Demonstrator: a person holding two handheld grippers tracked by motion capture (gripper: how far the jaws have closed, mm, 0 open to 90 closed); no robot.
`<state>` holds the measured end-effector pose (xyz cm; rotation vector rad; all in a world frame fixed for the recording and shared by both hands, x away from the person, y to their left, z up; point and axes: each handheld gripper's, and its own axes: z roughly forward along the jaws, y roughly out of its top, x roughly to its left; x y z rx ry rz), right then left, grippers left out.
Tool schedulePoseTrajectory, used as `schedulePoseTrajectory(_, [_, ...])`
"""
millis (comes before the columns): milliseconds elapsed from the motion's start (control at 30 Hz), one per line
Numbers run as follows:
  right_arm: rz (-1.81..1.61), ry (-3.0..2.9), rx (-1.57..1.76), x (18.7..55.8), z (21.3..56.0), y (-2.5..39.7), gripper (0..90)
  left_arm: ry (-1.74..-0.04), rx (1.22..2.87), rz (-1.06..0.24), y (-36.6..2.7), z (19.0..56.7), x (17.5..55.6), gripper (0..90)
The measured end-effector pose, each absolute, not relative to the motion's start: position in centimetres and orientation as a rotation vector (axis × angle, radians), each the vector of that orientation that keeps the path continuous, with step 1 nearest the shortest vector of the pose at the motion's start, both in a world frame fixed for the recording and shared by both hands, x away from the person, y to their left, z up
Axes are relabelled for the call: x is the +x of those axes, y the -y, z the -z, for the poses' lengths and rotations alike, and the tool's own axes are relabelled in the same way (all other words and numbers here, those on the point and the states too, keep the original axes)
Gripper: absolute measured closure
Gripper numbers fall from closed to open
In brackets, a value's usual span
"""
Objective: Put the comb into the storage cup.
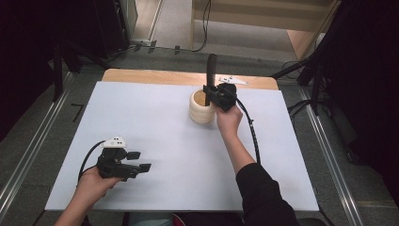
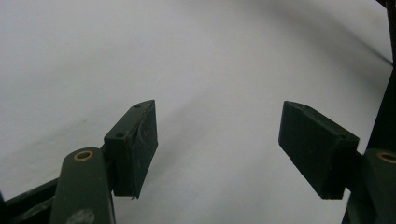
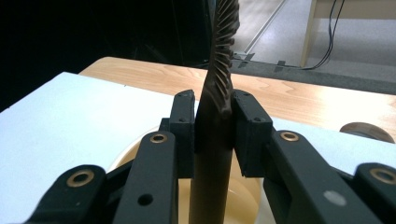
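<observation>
A dark comb [image 1: 211, 69] with a long handle stands upright, its lower end in the mouth of a cream round cup [image 1: 201, 112] at the back middle of the white board. My right gripper [image 1: 210, 94] is shut on the comb's handle just above the cup. In the right gripper view the jaws [image 3: 214, 123] pinch the comb [image 3: 223, 51] from both sides, and the cup's rim [image 3: 125, 157] shows below. My left gripper [image 1: 139, 161] hovers open near the front left of the board, with nothing between its pads [image 2: 135, 144].
The white board [image 1: 160, 122] covers a wooden table whose far edge [image 1: 155, 75] shows at the back. A small white flat piece [image 1: 233, 80] lies on that wood. A brown round thing [image 3: 366, 130] sits right of the cup. Cables and metal rails run along the floor.
</observation>
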<state>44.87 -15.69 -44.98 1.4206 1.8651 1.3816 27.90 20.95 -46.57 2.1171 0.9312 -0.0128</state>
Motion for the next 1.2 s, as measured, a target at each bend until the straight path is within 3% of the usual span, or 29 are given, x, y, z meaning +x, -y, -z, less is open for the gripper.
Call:
schedulePoseTrajectory(500, [-1.356, -1.890, 1.415, 44.6, 45.6, 15.6, 68.2, -0.928, 2.122, 0.011, -20.9, 46.6, 27.9, 29.2])
schedulePoseTrajectory(667, [-1.360, -1.880, 1.347, 44.1, 45.2, 15.7, 51.1, -0.927, 2.124, 0.011, -20.9, 46.6, 27.9, 29.2])
schedulePoseTrajectory(833, [-1.386, -1.882, 1.370, 44.0, 44.9, 16.4, 40.5, -0.927, 2.132, 0.010, -20.9, 46.6, 27.9, 29.2])
schedulePoseTrajectory(1033, [-1.389, -1.885, 1.386, 43.5, 44.8, 17.1, 38.6, -0.926, 2.130, 0.010, -20.9, 46.6, 27.9, 29.2])
schedulePoseTrajectory(1200, [-1.402, -1.887, 1.388, 43.0, 44.5, 17.6, 31.8, -0.923, 2.124, 0.013, -20.7, 46.6, 28.0, 29.2])
